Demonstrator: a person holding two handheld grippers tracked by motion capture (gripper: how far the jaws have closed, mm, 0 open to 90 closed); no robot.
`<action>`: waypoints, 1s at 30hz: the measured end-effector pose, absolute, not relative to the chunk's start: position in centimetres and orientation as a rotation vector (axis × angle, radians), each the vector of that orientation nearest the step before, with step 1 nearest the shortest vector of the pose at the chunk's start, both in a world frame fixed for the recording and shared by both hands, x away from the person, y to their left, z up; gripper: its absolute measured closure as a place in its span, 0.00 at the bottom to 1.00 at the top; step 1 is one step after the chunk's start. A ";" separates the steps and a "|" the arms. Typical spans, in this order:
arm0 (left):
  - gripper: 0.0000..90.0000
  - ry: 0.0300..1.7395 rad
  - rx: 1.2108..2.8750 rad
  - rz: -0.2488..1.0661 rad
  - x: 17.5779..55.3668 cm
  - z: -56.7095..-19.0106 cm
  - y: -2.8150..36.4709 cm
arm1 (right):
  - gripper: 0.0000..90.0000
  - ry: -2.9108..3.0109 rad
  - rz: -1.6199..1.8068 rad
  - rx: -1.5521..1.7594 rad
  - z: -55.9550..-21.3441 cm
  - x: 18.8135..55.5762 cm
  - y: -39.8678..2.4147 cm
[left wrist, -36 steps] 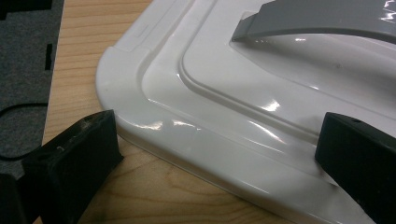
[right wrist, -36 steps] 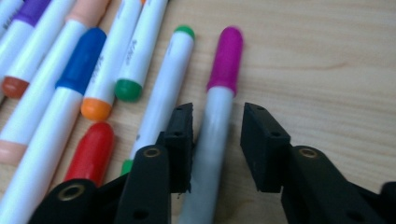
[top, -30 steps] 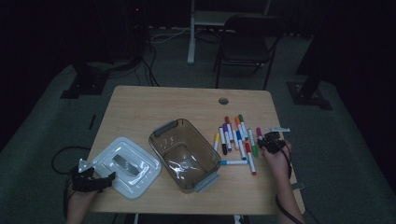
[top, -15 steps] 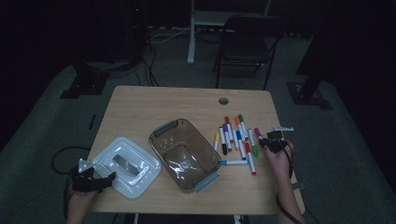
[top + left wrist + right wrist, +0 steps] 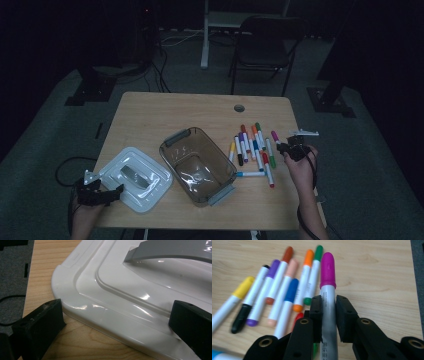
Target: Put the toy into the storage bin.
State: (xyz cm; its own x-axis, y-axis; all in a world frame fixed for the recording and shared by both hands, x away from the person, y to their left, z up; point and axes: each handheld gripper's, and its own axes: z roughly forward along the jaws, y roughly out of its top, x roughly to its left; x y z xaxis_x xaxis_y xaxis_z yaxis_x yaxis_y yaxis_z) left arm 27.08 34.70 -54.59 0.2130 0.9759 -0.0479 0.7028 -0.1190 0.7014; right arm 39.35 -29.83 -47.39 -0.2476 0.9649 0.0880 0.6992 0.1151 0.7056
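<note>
Right gripper: jaws closed on the magenta marker, pads clamped on the white barrel just below the cap; in the high view the gripper sits at 3 o'clock on the table.
Magenta marker: held clear of the wood, cap pointing toward 12 o'clock in the right gripper view, above and just right of the marker row.
Handling: judged light and stiff; the smooth round barrel may slip or swivel between flat pads, so a hold near mid-barrel, not on the cap, suits it best.
Left gripper: jaws open, one at each side of the lid's near corner, neither pressing on it; at 8 o'clock on the table in the high view.
Lid: white, glossy, grey handle on top, lying flat at 7 o'clock.
Box: clear, smoky plastic, empty, at the centre between lid and markers.
Likely destination: the box, at 9 o'clock from the held marker.
</note>
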 end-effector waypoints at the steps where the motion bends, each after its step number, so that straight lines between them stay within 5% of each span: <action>1: 0.00 1.551 1.888 0.583 27.1 -54.6 34.7 | 0.85 2.006 0.917 1.611 -47.0 39.2 -29.6; 30: 0.01 1.554 1.888 0.585 27.1 -54.6 34.7 | 0.85 2.147 1.120 1.231 -37.2 33.8 -19.7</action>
State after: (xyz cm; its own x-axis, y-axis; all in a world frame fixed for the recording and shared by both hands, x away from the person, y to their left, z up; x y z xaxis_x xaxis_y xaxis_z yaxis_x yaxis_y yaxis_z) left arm 27.08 34.67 -54.59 0.2108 0.9764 -0.0468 0.7032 -0.1182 0.7011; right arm 33.78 -19.75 -37.21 -0.5186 0.8545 0.0311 0.5145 0.2828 0.8095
